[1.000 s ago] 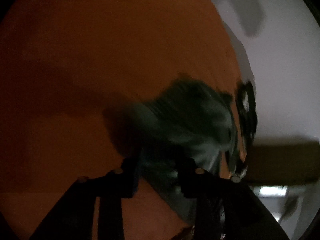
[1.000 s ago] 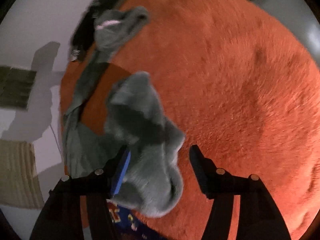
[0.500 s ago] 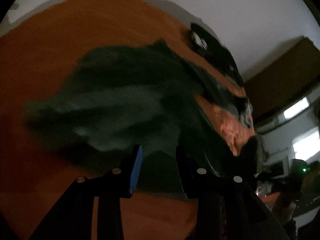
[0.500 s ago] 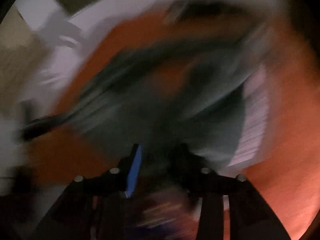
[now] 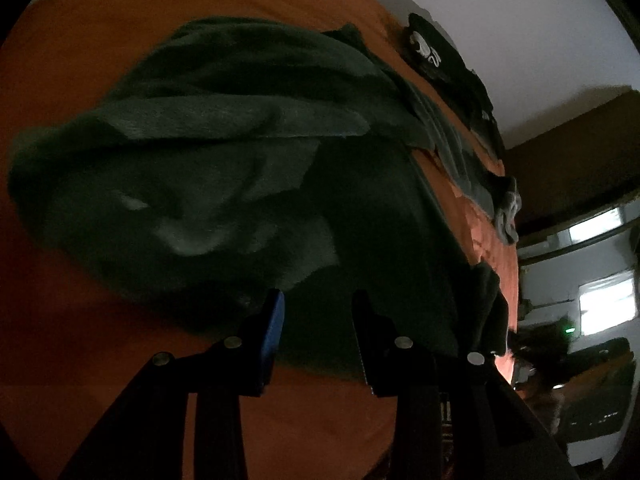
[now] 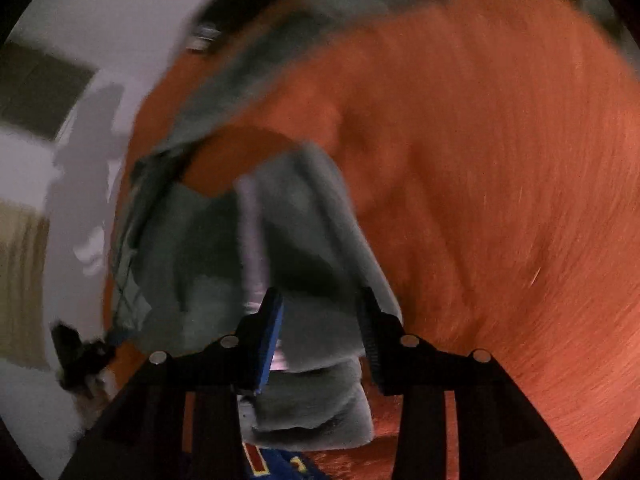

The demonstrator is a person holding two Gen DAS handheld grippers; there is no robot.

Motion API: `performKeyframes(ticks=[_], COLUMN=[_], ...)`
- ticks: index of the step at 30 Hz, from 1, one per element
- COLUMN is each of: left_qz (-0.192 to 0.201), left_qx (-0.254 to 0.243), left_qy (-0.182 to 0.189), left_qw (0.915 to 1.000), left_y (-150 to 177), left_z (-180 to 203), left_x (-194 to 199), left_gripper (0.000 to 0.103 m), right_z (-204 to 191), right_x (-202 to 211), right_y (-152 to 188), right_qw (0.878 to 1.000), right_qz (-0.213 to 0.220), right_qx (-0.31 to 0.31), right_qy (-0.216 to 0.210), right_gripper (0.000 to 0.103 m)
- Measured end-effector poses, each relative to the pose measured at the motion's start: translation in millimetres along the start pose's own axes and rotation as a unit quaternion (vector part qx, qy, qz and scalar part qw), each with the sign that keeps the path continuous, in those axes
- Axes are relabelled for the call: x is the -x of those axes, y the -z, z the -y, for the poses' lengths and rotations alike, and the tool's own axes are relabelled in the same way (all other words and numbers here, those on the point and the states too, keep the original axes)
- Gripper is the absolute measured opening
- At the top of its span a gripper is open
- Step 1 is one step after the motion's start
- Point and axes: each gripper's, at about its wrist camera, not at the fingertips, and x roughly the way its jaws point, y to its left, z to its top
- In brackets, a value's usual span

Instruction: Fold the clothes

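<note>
Left wrist view: left gripper (image 5: 316, 312) sits low over the grey-green garment (image 5: 208, 168), which lies rumpled on the orange blanket (image 5: 80, 40). Fingers are parted w/ dark cloth showing in the gap; can't tell if they pinch it or just hover above, pic is very dark. A sleeve trails off toward the far edge, next to a black item (image 5: 444, 64) w/ white print by the wall (image 5: 520, 20).

Right wrist view: blurry. Right gripper (image 6: 320, 312) has its fingers apart too, w/ a thick fold of the same garment between them; cloth fills most of the gap but whether the pads bite is not clear. A pale strip runs up the fold. Blue patterned fabric (image 6: 280, 464) peeks out below.

Judgement: prob mid-fold, both ends of a folded section being set down or re-gripped. Next move needs a firm hold on both sides, then carry the layer over evenly so it doesn't bunch.
</note>
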Motion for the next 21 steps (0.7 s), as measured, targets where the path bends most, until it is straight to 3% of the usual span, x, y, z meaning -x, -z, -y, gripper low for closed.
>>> performKeyframes(ticks=[3, 6, 9, 12, 13, 18, 19, 21], left_qz=[-0.001, -0.005, -0.006, -0.003, -0.002, -0.009, -0.011, -0.013], left_qx=[0.012, 0.018, 0.024, 0.027, 0.027, 0.023, 0.021, 0.019], left_qy=[0.004, -0.005, -0.007, -0.004, -0.003, -0.001, -0.002, -0.003], left_qw=[0.9999, 0.9998, 0.9997, 0.9996, 0.9996, 0.9997, 0.9997, 0.9997], left_y=[0.5, -0.2, 0.5, 0.9, 0.9, 1.4, 1.8, 2.6], left_z=[-12.5, -15.2, -18.7, -19.2, -19.5, -18.6, -18.3, -17.7], left_x=[7.1, 1.8, 4.1, 7.6, 8.2, 4.9, 4.6, 4.0], left_gripper=[0.037, 0.037, 0.037, 0.037, 0.037, 0.037, 0.037, 0.037], right_z=[28.3, 33.2, 35.5, 34.5, 35.2, 29.6, 28.5, 26.7], right_x=[-12.7, -14.4, -7.1, 6.8, 11.9, -0.8, -5.1, -4.8], right_y=[2.0, 0.6, 3.8, 11.3, 15.2, 19.9, 18.5, 15.4], right_qw=[0.993, 0.987, 0.982, 0.981, 0.98, 0.98, 0.981, 0.979], right_qz=[-0.007, -0.007, -0.004, -0.015, -0.019, -0.011, 0.004, 0.051], right_qx=[-0.093, -0.132, -0.167, -0.184, -0.191, -0.185, -0.182, -0.18], right_qy=[-0.066, -0.087, -0.092, -0.065, -0.052, -0.069, -0.073, -0.078], right_gripper=[0.041, 0.043, 0.054, 0.062, 0.071, 0.073, 0.071, 0.037])
